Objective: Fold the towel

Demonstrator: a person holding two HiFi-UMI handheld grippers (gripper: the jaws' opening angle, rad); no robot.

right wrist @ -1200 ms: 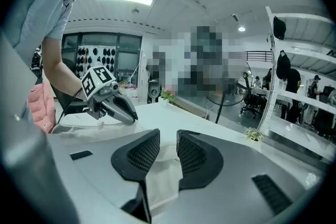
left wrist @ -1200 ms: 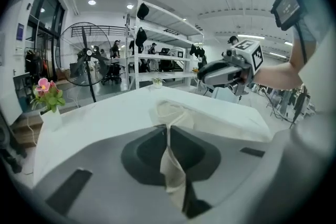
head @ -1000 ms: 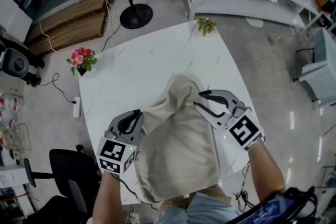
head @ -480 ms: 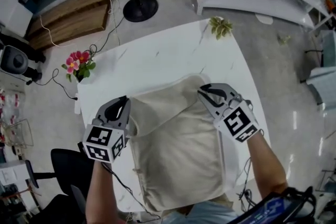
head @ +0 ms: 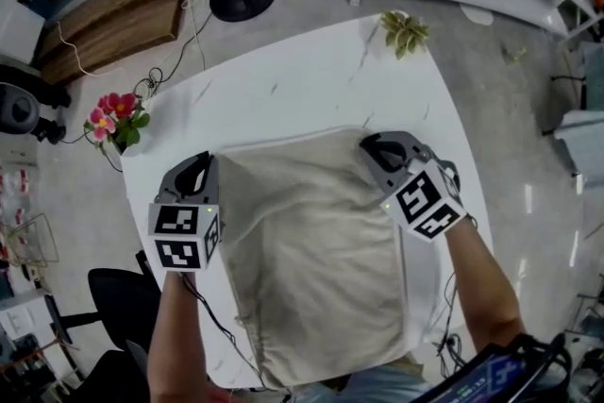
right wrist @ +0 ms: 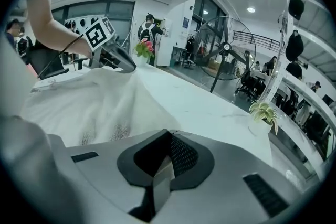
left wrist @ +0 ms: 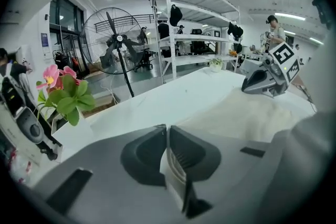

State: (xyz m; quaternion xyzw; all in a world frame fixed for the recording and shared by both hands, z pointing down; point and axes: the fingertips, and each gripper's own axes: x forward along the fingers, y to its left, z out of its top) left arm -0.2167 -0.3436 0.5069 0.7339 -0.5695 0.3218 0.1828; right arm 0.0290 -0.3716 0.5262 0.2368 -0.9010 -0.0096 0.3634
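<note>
Towel (head: 311, 250) here in soft beige cloth, matt and nubbly, table (head: 283, 80) smooth white with a light sheen (faint grey veins, marble-look), left gripper (left wrist: 167, 131) in matt grey plastic, pads (left wrist: 197, 155) matt black, floor (head: 510, 109) polished and glossy, boards (head: 113, 24) of bare wood

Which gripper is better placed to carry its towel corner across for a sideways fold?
Left, probably: the left gripper is shut on a thick fold of the towel, the right gripper on only a thin sliver.
</note>
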